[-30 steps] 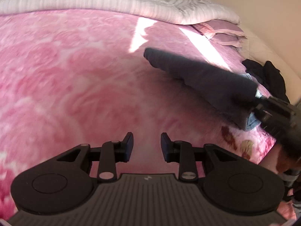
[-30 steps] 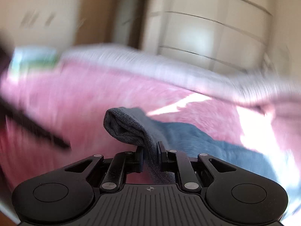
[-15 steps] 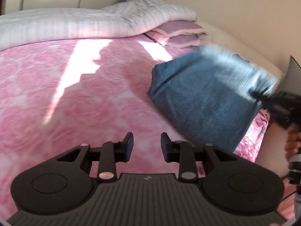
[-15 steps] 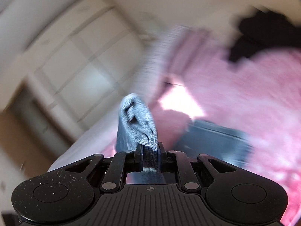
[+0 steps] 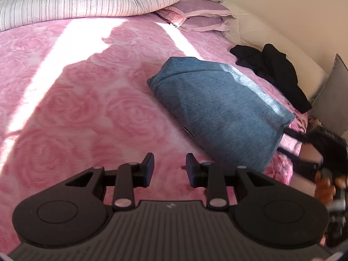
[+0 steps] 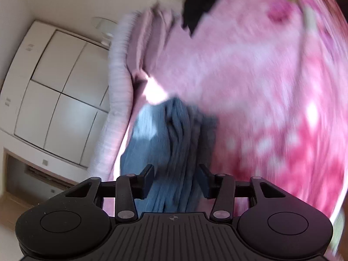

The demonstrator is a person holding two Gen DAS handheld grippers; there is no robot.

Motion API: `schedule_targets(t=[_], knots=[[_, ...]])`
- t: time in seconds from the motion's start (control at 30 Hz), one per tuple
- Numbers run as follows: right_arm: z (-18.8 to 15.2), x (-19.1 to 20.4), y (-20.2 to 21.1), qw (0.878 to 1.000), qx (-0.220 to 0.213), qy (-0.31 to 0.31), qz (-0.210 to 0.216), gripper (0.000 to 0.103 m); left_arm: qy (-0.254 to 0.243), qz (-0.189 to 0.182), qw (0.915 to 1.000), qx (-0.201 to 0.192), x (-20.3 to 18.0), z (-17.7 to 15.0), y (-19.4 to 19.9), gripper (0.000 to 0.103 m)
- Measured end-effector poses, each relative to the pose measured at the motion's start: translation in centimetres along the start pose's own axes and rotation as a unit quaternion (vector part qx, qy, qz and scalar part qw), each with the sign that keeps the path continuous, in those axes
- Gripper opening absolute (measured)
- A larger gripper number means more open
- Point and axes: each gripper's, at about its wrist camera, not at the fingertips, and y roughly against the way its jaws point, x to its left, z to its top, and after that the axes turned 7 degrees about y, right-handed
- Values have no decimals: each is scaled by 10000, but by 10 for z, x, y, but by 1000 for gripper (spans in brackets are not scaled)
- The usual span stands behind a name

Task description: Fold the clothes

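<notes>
A folded blue-grey garment (image 5: 219, 113) lies on the pink rose-patterned blanket (image 5: 76, 100), near the bed's right side. My left gripper (image 5: 169, 169) hovers open over the blanket just left of the garment's near end, nothing between its fingers. My right gripper (image 6: 177, 180) is rolled sideways at the garment's edge. Its jaws are opening, with the blue garment (image 6: 174, 134) still between them and the pads coming off the cloth. In the left wrist view the right gripper (image 5: 304, 145) appears blurred at the garment's right end, held by a hand.
A pile of black clothes (image 5: 274, 71) lies at the bed's far right edge. Purple pillows (image 5: 200, 17) and a striped duvet (image 5: 87, 4) line the head of the bed. A white wardrobe (image 6: 54, 87) stands beyond it.
The right gripper swung the folded garment across, rolled onto its side and laid it on the blanket; its jaws went from shut on the cloth to spread. The left gripper shifted sideways, still open.
</notes>
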Motion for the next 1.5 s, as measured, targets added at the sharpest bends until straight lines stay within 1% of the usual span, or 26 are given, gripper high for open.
schedule_targets(t=[0.03,0.07,0.13,0.2,0.23,0.3,0.37,0.4,0.43,0.5,0.6,0.63,0.73,0.8,0.87,0.9,0.97,1.0,1.1,1.2,1.27,1.33,1.37,1.43,1.47,1.5], knots=[[-7,-4,-2,9998,151,-127,86,66,19,-10,10000,7,-1,0,-2,26],[-17,-4,-2,9991,334,-211,153,69,41,-16,10000,16,-2,-1,-3,26],[-34,-1,-10,9962,708,-383,319,70,99,-18,9999,37,-2,-2,-4,26],[-49,2,-24,9932,961,-528,401,70,163,-24,9998,56,-1,-5,-2,26],[-53,4,-30,9928,999,-545,363,69,191,-23,9998,61,1,-7,0,27],[-56,11,-41,9952,882,-394,176,67,269,-6,9996,75,4,-10,5,26],[-54,18,-51,9967,788,-191,-62,46,379,13,9992,78,9,-12,11,26],[-49,21,-55,9967,801,-43,-122,31,431,20,9990,80,11,-13,14,26],[-46,21,-54,9963,849,75,-95,25,466,18,9989,83,13,-14,17,26],[-39,20,-51,9950,945,310,-39,21,484,-3,9988,93,16,-15,23,26],[-11,17,-30,9940,978,481,-50,21,379,-70,9992,126,15,-15,30,27],[-1,13,-16,9941,922,557,-82,21,348,-110,9992,140,14,-15,31,27],[40,-4,20,9936,695,803,-390,20,316,-342,9987,203,9,-13,25,28],[67,-26,27,9941,597,735,-532,20,346,-513,9978,253,4,-12,17,28],[80,-40,24,9939,672,676,-547,22,405,-672,9964,307,-2,-11,7,28],[77,-40,26,9940,607,716,-556,24,435,-752,9957,334,-5,-10,2,28],[70,-39,31,9940,476,797,-574,33,494,-911,9939,388,-11,-9,-8,28],[63,-33,35,9931,260,950,-633,35,532,-988,9929,394,-14,-8,-13,29],[41,-19,51,9862,-289,1461,-722,43,722,-1189,9897,326,-19,0,-31,30],[24,-3,56,9748,-508,2007,-827,45,1041,-1338,9851,303,-19,5,-51,31],[18,3,45,9664,-425,2326,-1010,45,1332,-1525,9789,291,-17,6,-65,32],[13,6,47,9585,-350,2593,-1131,45,1622,-1714,9713,306,-14,7,-76,32],[12,9,42,9546,-357,2738,-1122,45,1766,-1786,9674,310,-10,8,-81,32],[8,11,38,9464,-393,3000,-1129,45,2056,-1953,9585,303,-3,8,-91,28],[9,13,30,9411,-356,3147,-1182,45,2143,-2031,9550,291,0,9,-94,19],[10,15,22,9356,-318,3292,-1236,32,2158,-2104,9531,271,2,10,-96,19]])
